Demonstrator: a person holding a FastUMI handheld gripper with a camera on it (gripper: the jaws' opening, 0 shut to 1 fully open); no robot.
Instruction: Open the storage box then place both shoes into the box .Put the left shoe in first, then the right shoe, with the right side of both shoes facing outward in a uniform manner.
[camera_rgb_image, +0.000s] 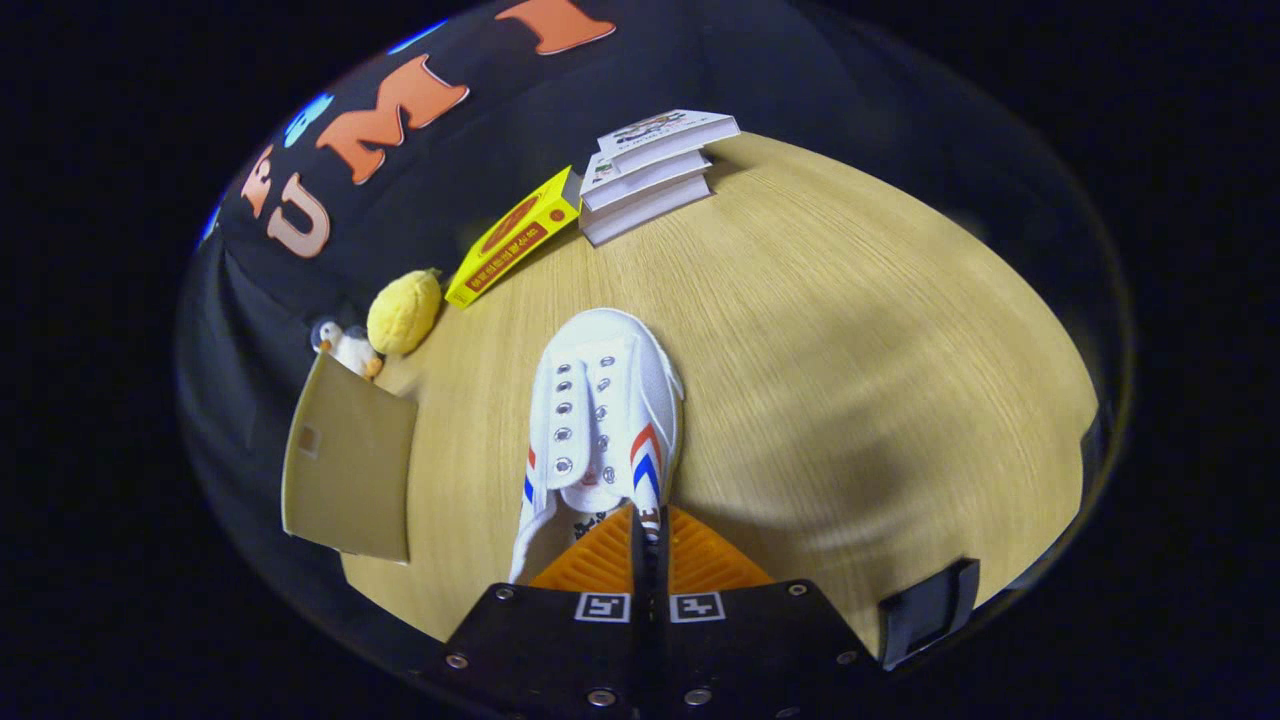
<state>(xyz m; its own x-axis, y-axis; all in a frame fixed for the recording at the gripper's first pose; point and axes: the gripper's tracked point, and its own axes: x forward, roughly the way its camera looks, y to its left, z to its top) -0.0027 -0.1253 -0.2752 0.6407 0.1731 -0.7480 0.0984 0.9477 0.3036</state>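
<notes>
the claw (648, 535) is squeezed tight on the side of a white shoe (600, 420) with red and blue stripes, on a light wooden table (850, 350).

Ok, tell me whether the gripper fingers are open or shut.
Shut: the fingers meet, pinching the white shoe's collar edge between them.
</notes>
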